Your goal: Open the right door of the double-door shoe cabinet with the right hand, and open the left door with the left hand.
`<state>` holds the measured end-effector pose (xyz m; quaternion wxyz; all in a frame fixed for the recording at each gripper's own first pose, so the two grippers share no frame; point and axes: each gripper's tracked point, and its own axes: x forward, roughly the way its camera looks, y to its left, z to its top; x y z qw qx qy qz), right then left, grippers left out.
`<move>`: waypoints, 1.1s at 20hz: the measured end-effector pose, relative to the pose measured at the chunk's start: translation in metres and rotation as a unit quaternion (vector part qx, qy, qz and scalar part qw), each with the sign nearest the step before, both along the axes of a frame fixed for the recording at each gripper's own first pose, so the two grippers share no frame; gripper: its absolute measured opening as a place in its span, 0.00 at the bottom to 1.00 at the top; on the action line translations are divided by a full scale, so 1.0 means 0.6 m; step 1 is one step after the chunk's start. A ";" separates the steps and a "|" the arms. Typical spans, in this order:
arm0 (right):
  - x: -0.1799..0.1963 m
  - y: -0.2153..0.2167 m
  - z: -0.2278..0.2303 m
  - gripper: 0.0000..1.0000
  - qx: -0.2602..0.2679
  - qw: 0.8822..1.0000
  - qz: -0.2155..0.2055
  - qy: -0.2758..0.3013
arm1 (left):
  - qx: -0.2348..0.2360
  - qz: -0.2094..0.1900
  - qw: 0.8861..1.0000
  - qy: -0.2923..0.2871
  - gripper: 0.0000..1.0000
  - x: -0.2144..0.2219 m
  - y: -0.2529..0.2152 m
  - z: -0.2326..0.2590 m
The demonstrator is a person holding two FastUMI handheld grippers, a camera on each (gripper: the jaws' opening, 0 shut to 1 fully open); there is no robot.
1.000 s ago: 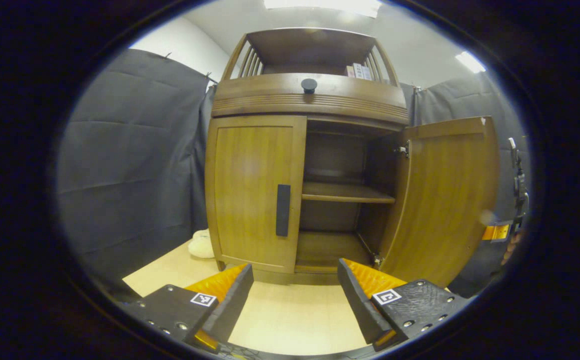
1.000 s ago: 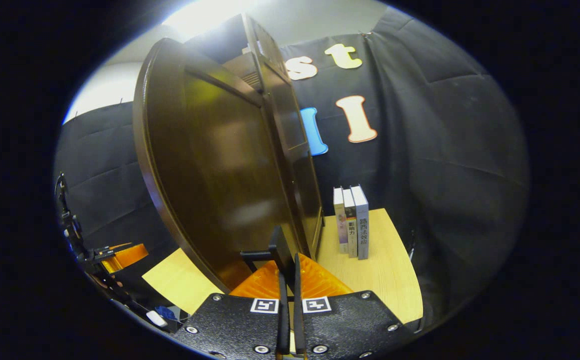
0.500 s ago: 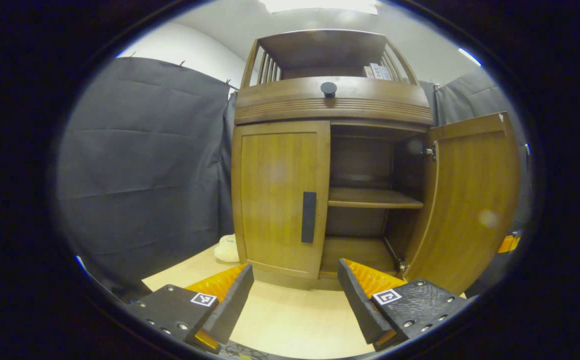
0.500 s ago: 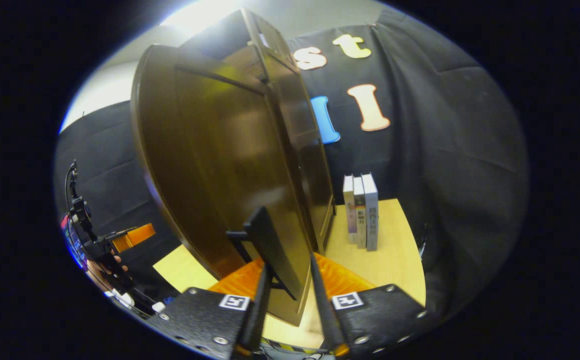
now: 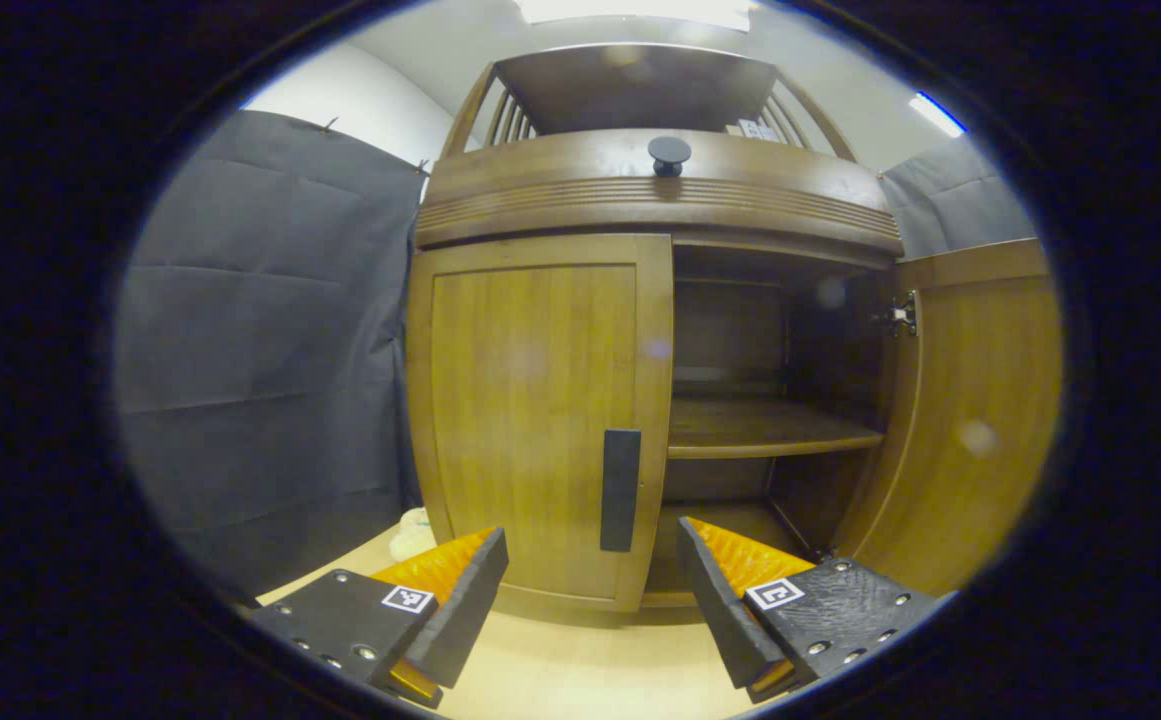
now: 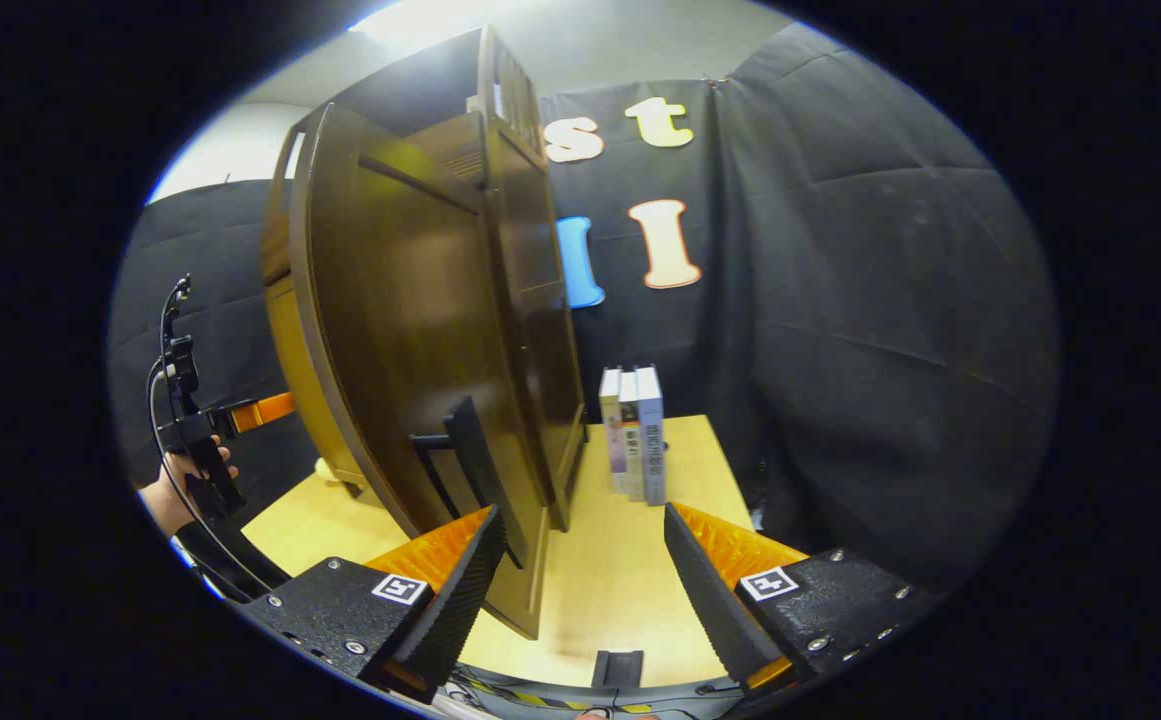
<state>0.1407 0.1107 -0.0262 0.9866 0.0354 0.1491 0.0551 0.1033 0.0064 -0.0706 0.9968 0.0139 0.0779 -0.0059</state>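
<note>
In the left gripper view the brown shoe cabinet (image 5: 640,190) stands close ahead. Its left door (image 5: 530,420) is closed, with a black vertical handle (image 5: 620,490) near its inner edge. The right door (image 5: 980,420) hangs wide open, baring the shelf (image 5: 770,435). My left gripper (image 5: 590,600) is open just in front of the left door's handle, apart from it. In the right gripper view the open right door (image 6: 420,340) is seen edge-on with its black handle (image 6: 465,450). My right gripper (image 6: 580,590) stands open, clear of that handle. The left gripper (image 6: 190,430) shows at far left, held by a hand.
Three books (image 6: 632,435) stand upright on the light wooden table (image 6: 630,600) beside the cabinet. A pale soft object (image 5: 410,535) lies at the cabinet's left foot. A black round knob (image 5: 669,152) sits on the cabinet's upper ledge. Dark cloth walls surround the booth.
My right gripper has opened, let go of the right door's handle and pulled back. My left gripper has moved closer to the closed left door, staying open.
</note>
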 end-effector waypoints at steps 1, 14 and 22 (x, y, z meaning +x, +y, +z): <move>-0.008 -0.012 0.010 0.94 0.000 1.000 -0.026 -0.005 | -0.003 -0.012 1.000 0.004 0.97 0.011 -0.006 -0.007; -0.115 -0.019 0.075 0.96 0.030 0.970 -0.234 -0.051 | -0.010 -0.123 0.992 0.010 0.90 0.142 -0.066 -0.037; -0.130 0.031 0.053 0.95 0.052 0.969 -0.240 -0.041 | -0.015 -0.149 0.988 0.029 0.25 0.144 -0.079 -0.052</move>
